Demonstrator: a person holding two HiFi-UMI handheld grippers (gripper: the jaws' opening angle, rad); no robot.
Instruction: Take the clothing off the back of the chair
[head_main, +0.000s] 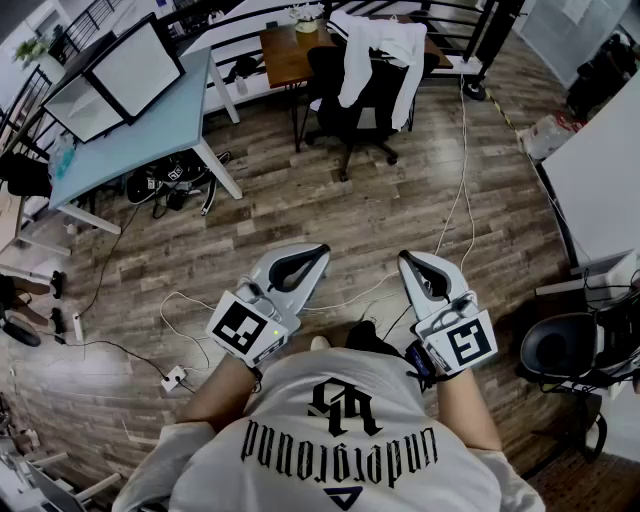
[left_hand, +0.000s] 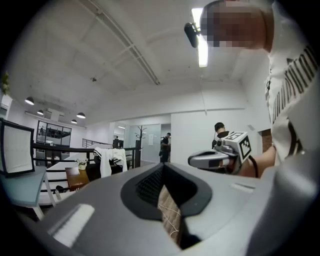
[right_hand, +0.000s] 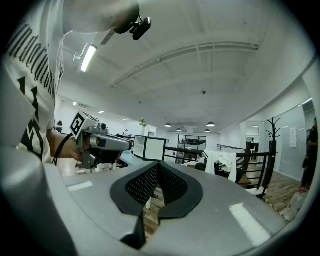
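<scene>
A white garment (head_main: 375, 55) hangs over the back of a black office chair (head_main: 360, 115) far across the wooden floor. It also shows small in the left gripper view, garment (left_hand: 111, 159), and in the right gripper view, garment (right_hand: 223, 163). My left gripper (head_main: 322, 250) and right gripper (head_main: 404, 257) are held level in front of the person's body, side by side, far from the chair. Both have their jaws shut with nothing between them. The left gripper (left_hand: 162, 166) sees the right gripper (left_hand: 191, 160) beside it; the right gripper (right_hand: 158, 164) sees the left gripper (right_hand: 128, 145).
A brown desk (head_main: 285, 50) stands behind the chair by a black railing (head_main: 250, 12). A light blue table (head_main: 160, 130) with monitors (head_main: 135, 65) is at left. Cables (head_main: 455, 210) trail over the floor. A white table (head_main: 600, 170) and a black stool (head_main: 555, 345) are at right.
</scene>
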